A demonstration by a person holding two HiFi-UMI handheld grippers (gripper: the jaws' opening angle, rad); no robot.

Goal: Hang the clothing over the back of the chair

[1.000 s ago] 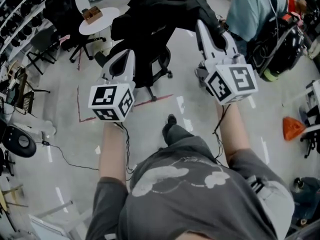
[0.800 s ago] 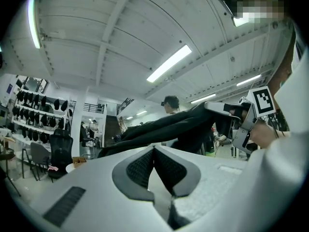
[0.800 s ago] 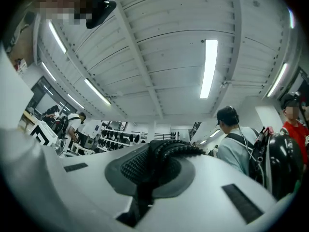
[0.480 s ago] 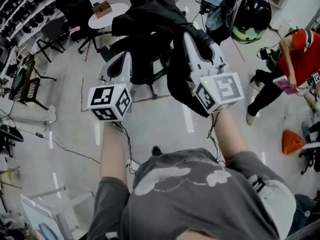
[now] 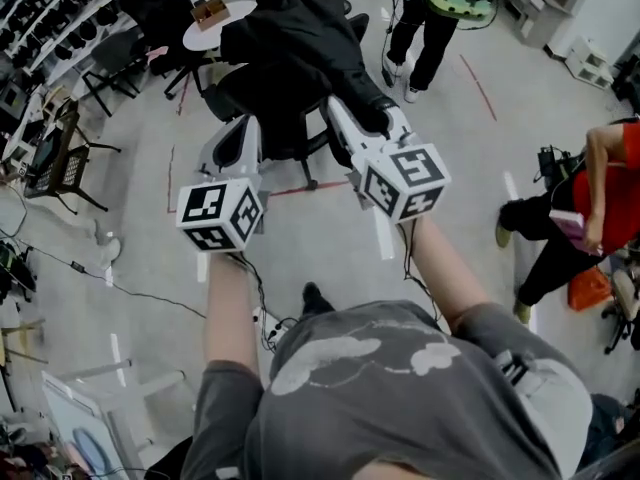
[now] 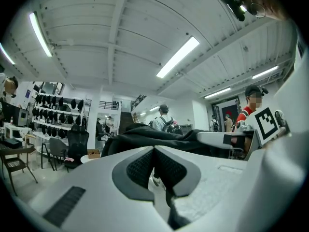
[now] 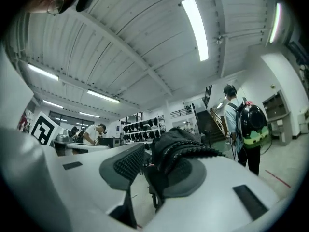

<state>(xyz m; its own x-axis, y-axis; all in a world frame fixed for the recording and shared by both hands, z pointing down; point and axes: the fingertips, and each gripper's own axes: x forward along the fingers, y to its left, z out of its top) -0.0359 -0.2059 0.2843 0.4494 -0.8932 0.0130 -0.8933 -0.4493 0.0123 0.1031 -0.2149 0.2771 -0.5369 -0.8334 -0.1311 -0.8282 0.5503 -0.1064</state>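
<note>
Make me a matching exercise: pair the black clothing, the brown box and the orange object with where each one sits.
Things:
1. black clothing
2. brown box
3. orange object

Places:
A. on the round white table
B. draped over the office chair
C. on the floor near the head view's right edge

Pairs: 1-B, 2-A, 3-C

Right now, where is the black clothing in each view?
Head view: clothing top centre, draped over the chair.
Left gripper view: clothing, a dark band across the middle.
Right gripper view: clothing bunched at centre.
Shared landmark: the standing person with a backpack.
</note>
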